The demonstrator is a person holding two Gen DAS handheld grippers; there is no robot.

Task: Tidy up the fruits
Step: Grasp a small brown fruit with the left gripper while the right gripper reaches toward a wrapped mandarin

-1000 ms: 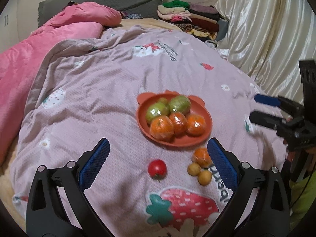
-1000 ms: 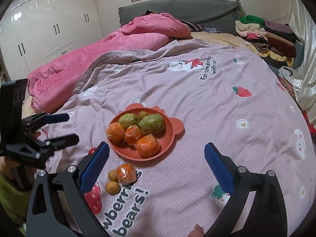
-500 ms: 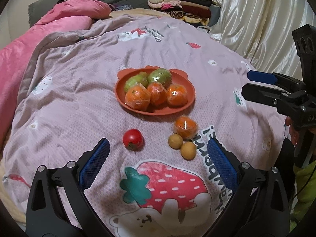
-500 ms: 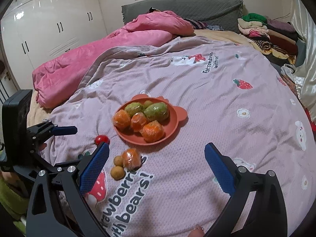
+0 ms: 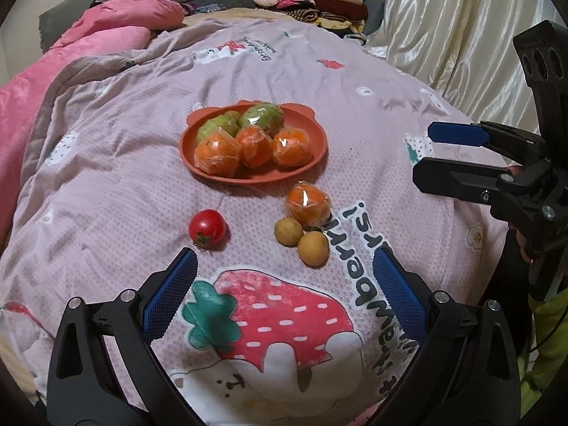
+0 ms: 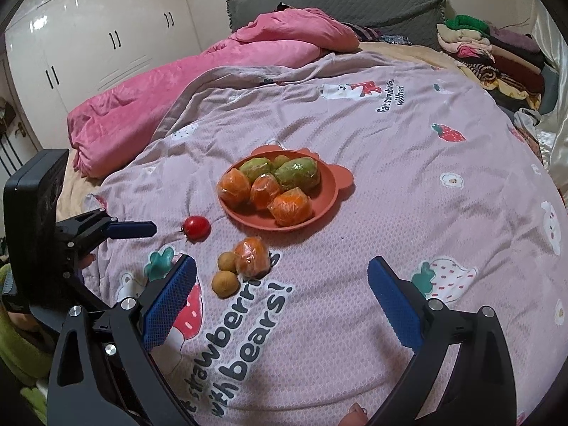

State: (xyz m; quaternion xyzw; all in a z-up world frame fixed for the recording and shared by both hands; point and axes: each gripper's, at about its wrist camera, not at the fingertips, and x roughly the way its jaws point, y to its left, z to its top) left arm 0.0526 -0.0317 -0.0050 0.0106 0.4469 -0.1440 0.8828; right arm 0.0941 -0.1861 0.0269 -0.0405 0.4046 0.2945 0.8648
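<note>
An orange plate [image 5: 316, 154] holding wrapped oranges [image 5: 254, 146] and green fruits [image 5: 262, 118] sits on a pink bedspread [image 5: 106, 184]. Nearer than the plate lie a tomato [image 5: 207, 228], another wrapped orange [image 5: 307, 202] and two small brown fruits [image 5: 312, 248]. The left gripper [image 5: 284, 280] hovers open; the right gripper [image 5: 431, 152] is open, right of the plate.

Terracotta plate [image 5: 316, 149]; red tomato [image 5: 207, 228]; mauve strawberry-print bedspread [image 5: 106, 184]; blue-padded black left tool [image 5: 284, 284].
</note>
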